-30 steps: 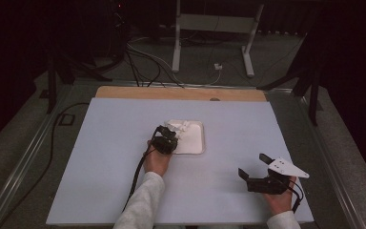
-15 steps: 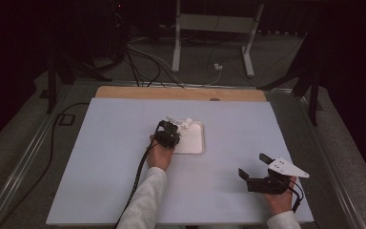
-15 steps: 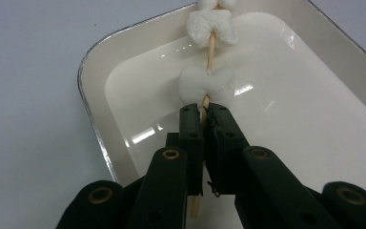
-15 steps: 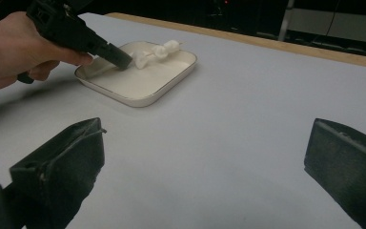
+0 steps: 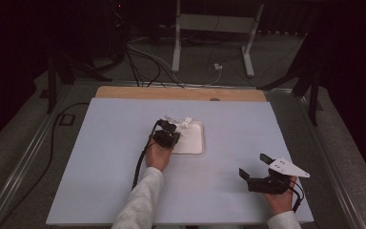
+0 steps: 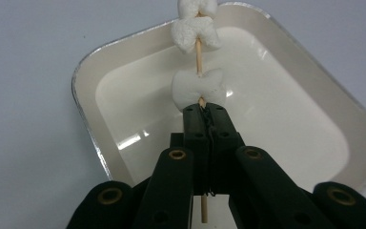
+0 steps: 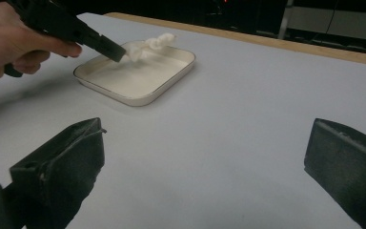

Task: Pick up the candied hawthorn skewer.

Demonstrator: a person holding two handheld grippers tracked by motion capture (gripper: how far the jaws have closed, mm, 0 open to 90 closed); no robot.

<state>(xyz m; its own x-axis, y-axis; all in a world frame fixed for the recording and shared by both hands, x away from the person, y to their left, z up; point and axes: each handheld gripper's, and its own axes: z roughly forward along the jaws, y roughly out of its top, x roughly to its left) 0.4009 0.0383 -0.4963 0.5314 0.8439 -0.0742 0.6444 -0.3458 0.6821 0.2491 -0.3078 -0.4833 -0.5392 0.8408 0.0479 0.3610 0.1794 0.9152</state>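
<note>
Tool, left (image 6: pixel 204 112): jaws pressed together on a thin wooden skewer (image 6: pixel 199 52), pinched near its lower end; a short stub of stick shows below the jaws. Skewer runs straight ahead of the tool and carries white foam-like pieces (image 6: pixel 198 86), one just beyond the jaw tips, two more farther along, the last cut off at the upper edge of the left gripper view.

Directly beneath and ahead of this tool: a shallow white tray (image 6: pixel 90 71) with a silvery rim, rectangular, rounded corners, nothing lying in its bed. Skewer hangs over the tray, apart from its floor as far as can be told; the far pieces reach past its far rim.

Tool, right (image 5: pixel 256 168): jaws spread wide, nothing between them, resting low near the edge of the tabletop (image 5: pixel 100 157) closest to the person, well apart from the tray and aimed toward it.

Step in hand, as judged: the loaded skewer is held over the tray, either for setting down or for stripping. Next move likely calls for lowering it level into the bed, or bringing the right tool in to grip a piece.

Hard to make out: the material of the white pieces; whether any piece touches the rim.
</note>
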